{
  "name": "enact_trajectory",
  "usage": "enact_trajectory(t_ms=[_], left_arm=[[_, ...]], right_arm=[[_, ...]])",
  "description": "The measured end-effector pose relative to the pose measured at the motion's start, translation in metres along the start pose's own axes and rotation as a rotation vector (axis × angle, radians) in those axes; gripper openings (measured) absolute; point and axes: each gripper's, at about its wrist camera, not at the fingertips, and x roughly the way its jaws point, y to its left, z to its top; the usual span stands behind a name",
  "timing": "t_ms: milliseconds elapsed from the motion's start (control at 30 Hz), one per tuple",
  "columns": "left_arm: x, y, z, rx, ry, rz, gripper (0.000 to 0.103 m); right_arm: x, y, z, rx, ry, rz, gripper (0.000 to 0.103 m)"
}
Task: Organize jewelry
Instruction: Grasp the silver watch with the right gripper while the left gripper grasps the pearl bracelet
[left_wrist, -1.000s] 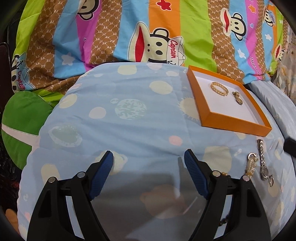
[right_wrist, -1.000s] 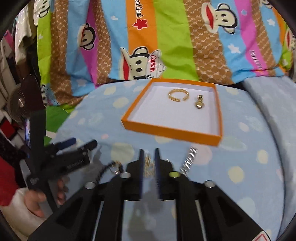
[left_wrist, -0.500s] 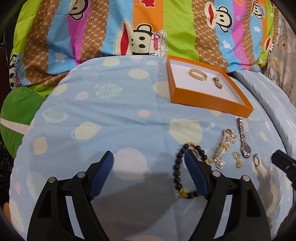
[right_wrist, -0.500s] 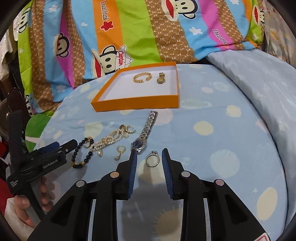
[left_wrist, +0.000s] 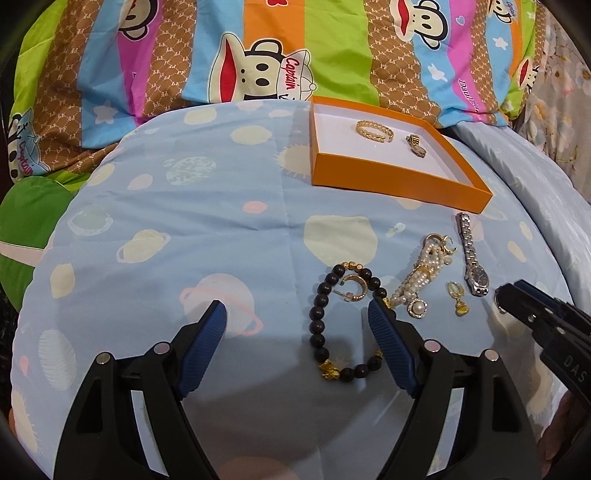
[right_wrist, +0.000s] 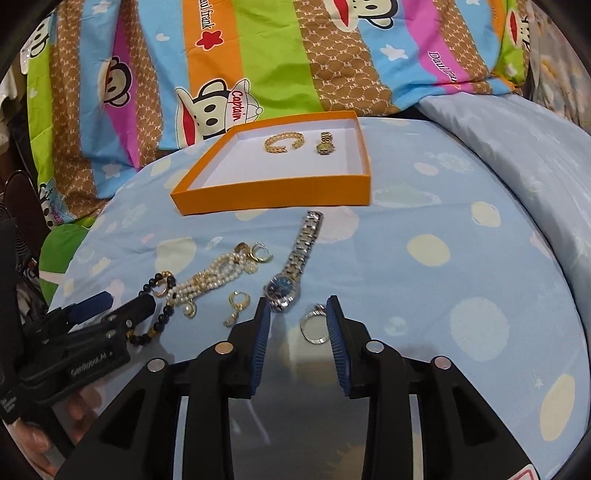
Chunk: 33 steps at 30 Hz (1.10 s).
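Now | right gripper (right_wrist: 296, 314) fingers just opening, gripping nothing | silver ring (right_wrist: 314, 326) between them, near right finger

- Right tool (right_wrist: 297, 325) low over the blue spotted bedspread (right_wrist: 424, 295), jaws just opening, silver ring (right_wrist: 314, 326) lying loose between them.
- Silver watch (right_wrist: 295, 262) just left of the ring, gold earring (right_wrist: 236, 308) and pearl chain (right_wrist: 210, 277) farther left.
- Orange box (right_wrist: 273, 192) beyond, holding a gold bracelet (right_wrist: 283, 143) and a small gold piece (right_wrist: 325, 144).
- Left tool (right_wrist: 114, 308) at the left edge, over a dark bead bracelet (right_wrist: 159, 321).
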Motion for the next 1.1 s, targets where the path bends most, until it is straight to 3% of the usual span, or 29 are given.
enact_trajectory(t_ms=[333,433,500,800,1033,1100], left_arm=[[-0.006,0.003,-0.005,-0.014,0.013,-0.053,0.082],[-0.007,-0.006,-0.010,0.014,0.015,-0.069,0.088],[-0.006,-0.013,-0.011,0.043,0.018,-0.064,0.088],[0.001,-0.017,-0.007,0.065,0.024,-0.042,0.088],[-0.007,-0.021,0.002,0.031,-0.006,-0.106,0.088],[-0.004,-0.031,0.007,0.057,-0.010,-0.117,0.080]], right_arm=[[0.026,0.014,0.006,-0.040,0.027,-0.050,0.035],[0.026,0.012,0.006,-0.039,0.025,-0.058,0.029],[0.025,0.010,0.005,-0.028,0.023,-0.061,0.022],[0.021,0.003,0.002,0.006,0.014,-0.030,0.022],[0.014,-0.003,-0.002,0.027,0.005,-0.012,0.022],[0.012,-0.005,-0.003,0.031,0.004,-0.010,0.022]])
